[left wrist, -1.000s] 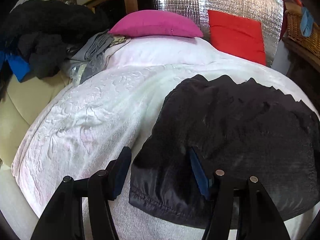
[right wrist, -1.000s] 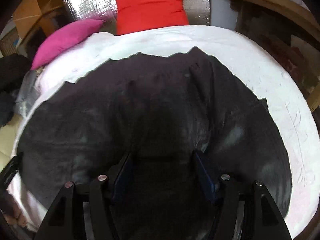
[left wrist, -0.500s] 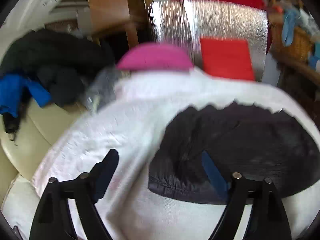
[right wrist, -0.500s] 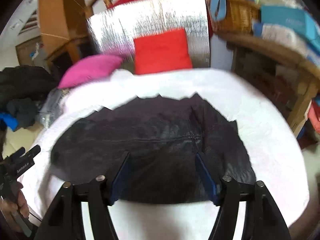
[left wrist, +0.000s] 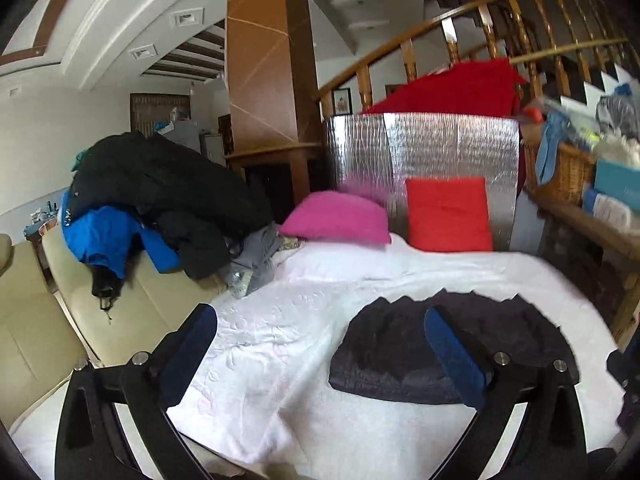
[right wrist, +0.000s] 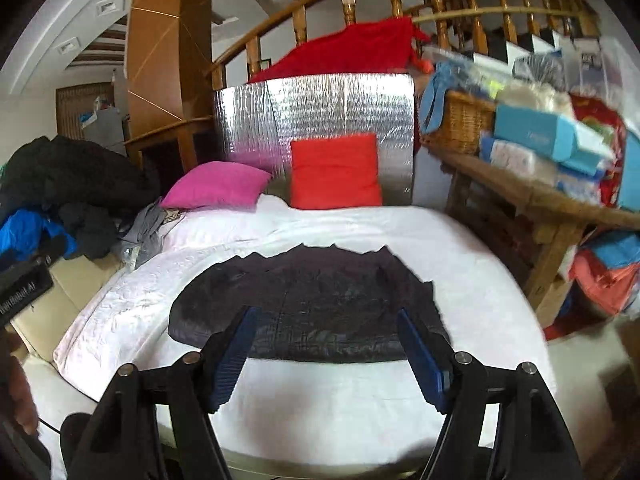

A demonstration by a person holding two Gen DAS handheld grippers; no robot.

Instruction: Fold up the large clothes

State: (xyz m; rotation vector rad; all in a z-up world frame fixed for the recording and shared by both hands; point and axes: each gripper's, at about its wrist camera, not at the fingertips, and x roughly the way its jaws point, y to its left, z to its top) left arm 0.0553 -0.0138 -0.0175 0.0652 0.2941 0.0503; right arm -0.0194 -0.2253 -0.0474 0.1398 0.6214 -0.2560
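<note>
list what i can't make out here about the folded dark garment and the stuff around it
- Dark folded garment: left wrist view, the blue pad of the open left gripper covers its middle.
- Same garment: right wrist view, open right gripper hides its near edge.
- Black and blue clothes pile: separate pieces indistinguishable.
- Wicker basket: contents blurred.

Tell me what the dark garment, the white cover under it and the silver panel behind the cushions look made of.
Dark garment: likely thin synthetic such as nylon, judging by its faint sheen and fine crinkles; it lies flat.
White cover: soft matte cloth with an embossed or quilted pattern, possibly cotton.
Silver panel: foil-faced sheet, mirror-bright with a ribbed, bubbled texture, probably insulation.
</note>
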